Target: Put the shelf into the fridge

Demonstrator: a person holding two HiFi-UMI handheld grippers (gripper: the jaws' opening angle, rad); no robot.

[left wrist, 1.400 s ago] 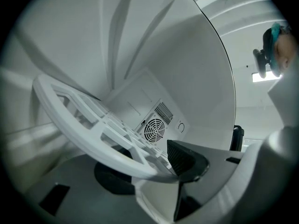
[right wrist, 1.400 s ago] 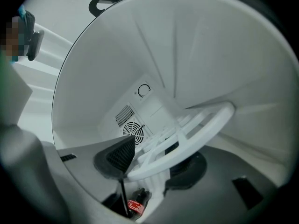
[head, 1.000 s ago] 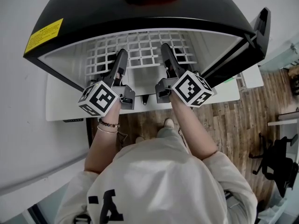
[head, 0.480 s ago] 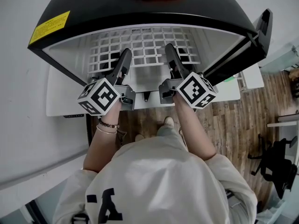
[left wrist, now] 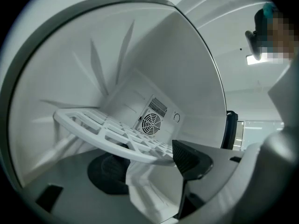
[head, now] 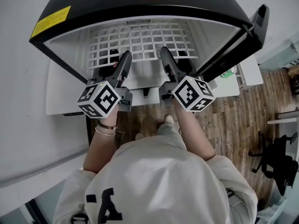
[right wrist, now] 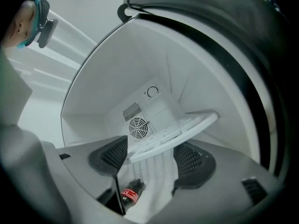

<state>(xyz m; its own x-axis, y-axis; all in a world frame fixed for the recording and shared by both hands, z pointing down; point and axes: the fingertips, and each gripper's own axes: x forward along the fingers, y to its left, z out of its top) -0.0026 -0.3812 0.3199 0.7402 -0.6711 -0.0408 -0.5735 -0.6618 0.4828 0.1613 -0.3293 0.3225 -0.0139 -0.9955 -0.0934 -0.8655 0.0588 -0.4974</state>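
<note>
One open fridge holds one white grid shelf inside. Two grippers reach in at the shelf's front edge, the left gripper and the right gripper. Both pairs of fingers have just been opening and stand wide around that edge. One bottle lies below.

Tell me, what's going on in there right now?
Left gripper, right gripper: jaws just opened, shelf edge between them. It sits inside fridge. Bottle lies below.

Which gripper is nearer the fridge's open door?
The right gripper: the black door hangs open on its side; the left gripper is opposite. Both grippers' jaws have just been opening, the shelf edge between them.
</note>
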